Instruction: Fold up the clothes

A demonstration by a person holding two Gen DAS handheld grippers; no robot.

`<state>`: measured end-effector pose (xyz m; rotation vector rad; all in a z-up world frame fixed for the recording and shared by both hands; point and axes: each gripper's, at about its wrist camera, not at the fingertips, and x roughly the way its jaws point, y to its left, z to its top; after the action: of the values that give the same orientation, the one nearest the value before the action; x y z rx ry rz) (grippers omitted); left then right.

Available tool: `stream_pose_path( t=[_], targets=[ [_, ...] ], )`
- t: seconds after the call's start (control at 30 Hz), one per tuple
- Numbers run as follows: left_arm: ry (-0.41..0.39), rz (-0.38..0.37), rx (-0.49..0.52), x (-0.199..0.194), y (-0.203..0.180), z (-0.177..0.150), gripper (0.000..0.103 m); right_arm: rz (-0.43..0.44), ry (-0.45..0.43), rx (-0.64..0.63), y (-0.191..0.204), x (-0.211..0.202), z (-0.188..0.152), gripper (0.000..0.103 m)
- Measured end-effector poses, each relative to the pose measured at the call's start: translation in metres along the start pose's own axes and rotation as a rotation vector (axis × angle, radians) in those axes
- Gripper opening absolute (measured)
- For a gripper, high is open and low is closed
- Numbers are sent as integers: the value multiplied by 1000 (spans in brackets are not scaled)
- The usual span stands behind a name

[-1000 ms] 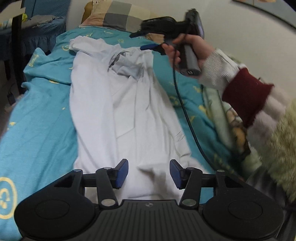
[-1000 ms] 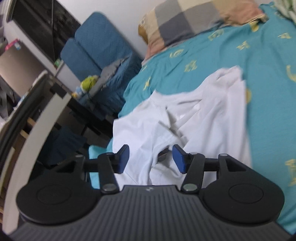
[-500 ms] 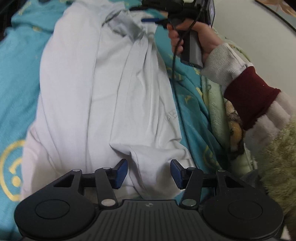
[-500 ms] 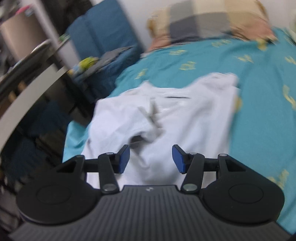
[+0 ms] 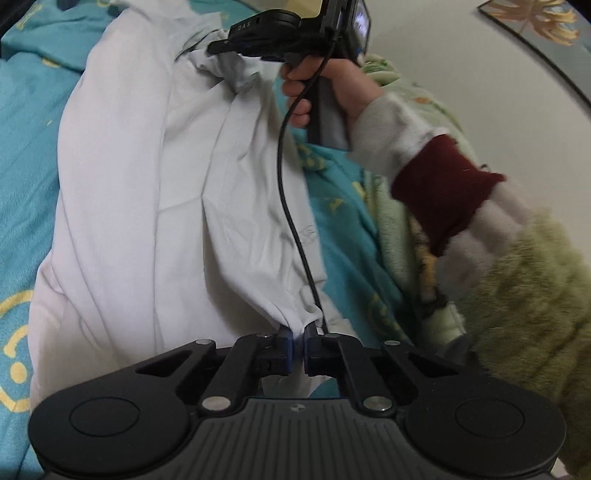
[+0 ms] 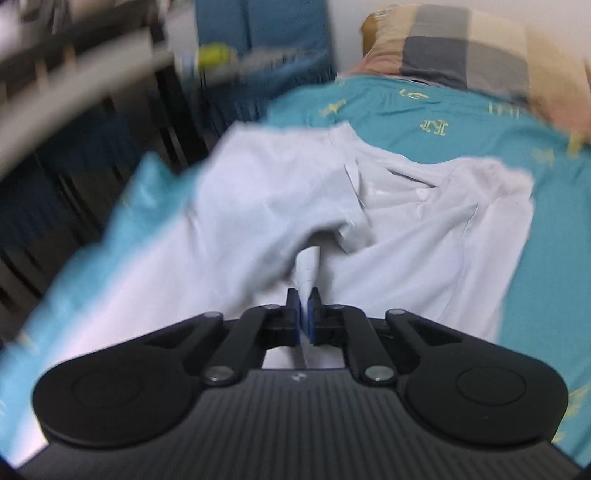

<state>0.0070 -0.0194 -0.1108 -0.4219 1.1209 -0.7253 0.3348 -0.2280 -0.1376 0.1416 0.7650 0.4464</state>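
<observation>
A white shirt (image 5: 147, 184) lies lengthwise on the teal bed sheet (image 5: 22, 147). My left gripper (image 5: 298, 332) is at the shirt's near right hem, its jaws closing, blue pads pressed on a bunched fold of fabric. At the far end, a hand (image 5: 332, 81) holds my right gripper (image 5: 218, 50) at the collar area. In the right wrist view, the right gripper (image 6: 303, 295) also has its jaws closing, with a thin upright fold of the shirt (image 6: 424, 229) pinched between the pads.
A black cable (image 5: 288, 206) runs from the right gripper across the shirt. A green patterned blanket (image 5: 399, 229) lies along the bed's right side by the wall. A checked pillow (image 6: 461, 44) sits at the head. A blue chair (image 6: 258, 33) and dark furniture (image 6: 55, 147) stand beside the bed.
Both grippers went from open to shut on shirt fabric. Each sank toward the shirt, and the right one rolled.
</observation>
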Motion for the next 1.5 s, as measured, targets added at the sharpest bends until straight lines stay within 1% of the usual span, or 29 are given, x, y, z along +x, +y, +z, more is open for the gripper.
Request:
stream_pose_path(
  t=[0.07, 0.1, 0.13, 0.2, 0.3, 0.37, 0.4, 0.43, 0.5, 0.53, 0.57, 0.6, 0.63, 0.67, 0.7, 0.73, 0.77, 0.83, 0.9, 0.93, 0.97, 1.03, 1.1, 1.17, 1.23, 1.3, 1.4, 1.43, 1.5],
  targets=[
    [52, -2, 6, -1, -1, -2, 5, 22, -61, 71, -5, -9, 5, 5],
    [78, 18, 0, 1, 0, -3, 5, 19, -73, 76, -3, -11, 6, 5],
    [95, 56, -12, 5, 3, -4, 5, 9, -67, 63, 0, -9, 7, 5],
    [124, 121, -23, 13, 8, -5, 5, -16, -22, 14, 10, 2, 2, 5],
    [133, 135, -12, 18, 7, -4, 6, -72, 49, -14, 17, 23, -13, 7],
    [124, 137, -6, 17, 6, -4, 7, -96, 57, -3, 18, 27, -19, 7],
    [119, 138, -12, 15, 8, -3, 12, -95, 57, 19, 18, 25, -19, 8],
    [111, 140, -18, 14, 9, -2, 23, -90, 65, 48, 18, 22, -17, 9],
    [77, 135, -21, 4, 11, 1, 32, -71, 67, 124, 16, 8, -14, 10],
    [62, 138, -13, 0, 10, 3, 40, -57, 58, 164, 16, -1, -14, 13],
    [48, 141, -6, -4, 9, 5, 46, -46, 47, 200, 15, -12, -15, 17],
    [33, 144, 2, -8, 8, 7, 54, -36, 35, 234, 15, -23, -16, 30],
    [13, 155, 10, -13, 7, 10, 58, -29, 26, 253, 17, -36, -18, 42],
    [-12, 175, 18, -19, 6, 12, 59, -23, 17, 266, 20, -49, -20, 46],
    [-38, 194, 16, -25, 7, 14, 62, -23, 13, 265, 24, -62, -22, 48],
    [-64, 212, 3, -32, 9, 16, 66, -29, 16, 264, 29, -76, -26, 49],
    [-91, 229, -11, -38, 12, 19, 67, -36, 20, 264, 33, -90, -30, 49],
    [-147, 269, -37, -52, 17, 24, 72, -73, 45, 298, 40, -116, -41, 49],
    [-206, 355, -35, -64, 21, 26, 77, -115, 56, 323, 47, -142, -57, 49],
    [-232, 405, -33, -68, 23, 27, 78, -132, 57, 327, 51, -154, -67, 49],
    [-245, 447, -38, -72, 26, 29, 78, -143, 70, 342, 54, -164, -80, 49],
    [-250, 501, -64, -80, 35, 31, 78, -157, 104, 388, 58, -179, -109, 49],
    [-226, 511, -105, -83, 47, 29, 78, -161, 144, 450, 57, -190, -140, 49],
    [-185, 507, -125, -80, 54, 28, 78, -191, 210, 511, 56, -194, -166, 49],
    [-132, 507, -115, -70, 55, 25, 78, -221, 223, 512, 60, -195, -171, 51],
    [-78, 511, -99, -60, 54, 22, 78, -239, 244, 507, 64, -192, -174, 50],
    [-15, 519, -100, -49, 58, 17, 78, -216, 325, 501, 68, -174, -183, 50],
    [-1, 520, -106, -47, 60, 15, 78, -209, 350, 490, 71, -168, -187, 50],
    [9, 519, -125, -47, 63, 13, 80, -231, 384, 457, 76, -162, -191, 50]
  ],
)
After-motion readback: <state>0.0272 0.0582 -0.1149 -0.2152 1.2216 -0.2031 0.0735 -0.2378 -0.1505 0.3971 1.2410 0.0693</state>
